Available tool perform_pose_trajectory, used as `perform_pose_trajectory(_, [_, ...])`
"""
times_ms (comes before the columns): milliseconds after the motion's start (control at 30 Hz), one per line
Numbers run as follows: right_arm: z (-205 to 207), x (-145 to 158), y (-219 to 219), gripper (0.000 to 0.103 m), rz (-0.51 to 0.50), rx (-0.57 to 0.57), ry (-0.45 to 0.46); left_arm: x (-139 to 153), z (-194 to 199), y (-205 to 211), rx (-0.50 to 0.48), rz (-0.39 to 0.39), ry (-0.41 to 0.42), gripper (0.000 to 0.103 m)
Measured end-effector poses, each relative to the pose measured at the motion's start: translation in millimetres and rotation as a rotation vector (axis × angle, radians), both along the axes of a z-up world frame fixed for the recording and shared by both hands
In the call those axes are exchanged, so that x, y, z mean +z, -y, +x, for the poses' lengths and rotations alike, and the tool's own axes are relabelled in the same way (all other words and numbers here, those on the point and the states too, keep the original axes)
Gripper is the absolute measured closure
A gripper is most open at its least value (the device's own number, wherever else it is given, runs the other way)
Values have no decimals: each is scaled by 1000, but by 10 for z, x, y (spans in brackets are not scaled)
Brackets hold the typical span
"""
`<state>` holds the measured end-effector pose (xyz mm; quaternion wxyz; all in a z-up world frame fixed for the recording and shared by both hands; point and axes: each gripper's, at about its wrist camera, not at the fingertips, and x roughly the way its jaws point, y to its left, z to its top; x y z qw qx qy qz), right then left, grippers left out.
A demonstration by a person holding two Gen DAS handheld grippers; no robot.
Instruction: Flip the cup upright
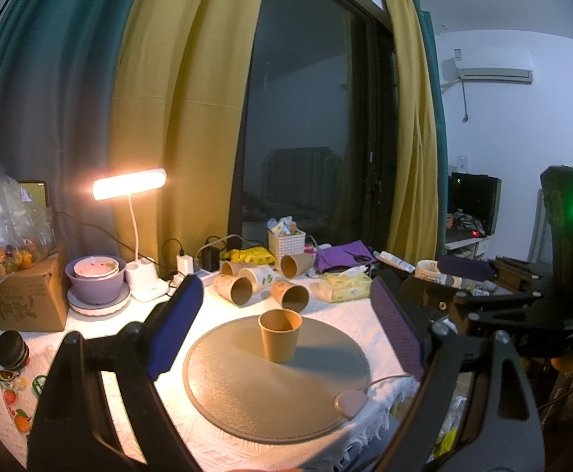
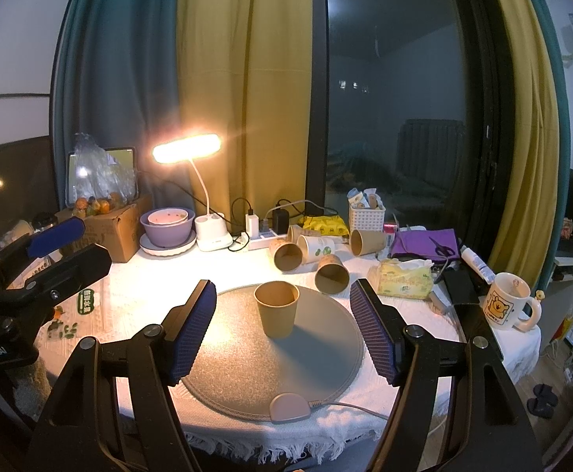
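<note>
A brown paper cup (image 1: pixel 279 334) stands upright, mouth up, on the round grey mat (image 1: pixel 247 389); it also shows in the right wrist view (image 2: pixel 276 308) on the mat (image 2: pixel 317 365). My left gripper (image 1: pixel 286 314) is open and empty, its blue pads wide apart, held back from the cup. My right gripper (image 2: pixel 282 314) is open and empty, pads on either side of the cup's line but nearer the camera. The left gripper also shows at the left edge of the right wrist view (image 2: pixel 56 236).
Several paper cups (image 2: pixel 310 255) lie on their sides behind the mat. A lit desk lamp (image 2: pixel 187 148), purple bowl (image 2: pixel 166 232), cardboard box (image 2: pixel 109 228), tissue pack (image 2: pixel 404 279), white basket (image 2: pixel 367 216) and mug (image 2: pixel 508 306) crowd the table. A pink controller (image 2: pixel 289 408) sits at the mat's front edge.
</note>
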<state>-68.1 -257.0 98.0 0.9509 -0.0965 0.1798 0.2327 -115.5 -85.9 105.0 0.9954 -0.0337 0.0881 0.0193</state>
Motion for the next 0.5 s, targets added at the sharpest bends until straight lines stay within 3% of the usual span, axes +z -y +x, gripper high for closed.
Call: perform_pose_trajectory(500, [-1,-2,-7,29,-4,1,-3,-13,-10,58,-24,-17,5,15])
